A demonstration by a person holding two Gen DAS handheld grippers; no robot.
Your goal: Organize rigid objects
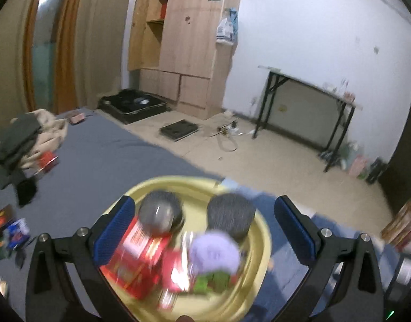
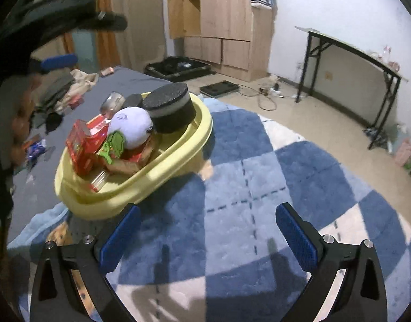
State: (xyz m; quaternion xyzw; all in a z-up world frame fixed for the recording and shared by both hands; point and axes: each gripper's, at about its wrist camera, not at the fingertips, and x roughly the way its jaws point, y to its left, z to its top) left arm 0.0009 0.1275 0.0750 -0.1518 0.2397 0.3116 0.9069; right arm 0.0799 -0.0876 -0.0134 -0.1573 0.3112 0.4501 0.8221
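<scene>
Clutter lies at nine o'clock on the grey bed (image 2: 130, 80): a heap of clothes (image 2: 63, 91) and small packets. Toward the middle, a yellow basin (image 2: 162, 166) sits at the bed's near edge, partly on a blue-and-white checked blanket (image 2: 259, 187). It holds red boxes (image 2: 84, 145) at its nine o'clock side, a lilac plush ball (image 2: 133, 127) with a green toy (image 2: 114, 145) in the centre, and a black foam disc (image 2: 170, 107) at two o'clock, with a second dark disc (image 2: 133, 100) and a shiny rounded thing (image 2: 112, 102) behind.

The left claw (image 1: 204, 230) hangs released above the basin, its blue pads (image 1: 114, 233) wide apart with nothing clasped; that view is blurred. The right claw (image 2: 205, 238) is released too, spread over bare blanket at the basin's five o'clock, holding nothing.

At three o'clock, a black-legged folding counter (image 2: 366, 53) stands against the white wall, and a wooden wardrobe (image 2: 224, 13) stands at twelve.
</scene>
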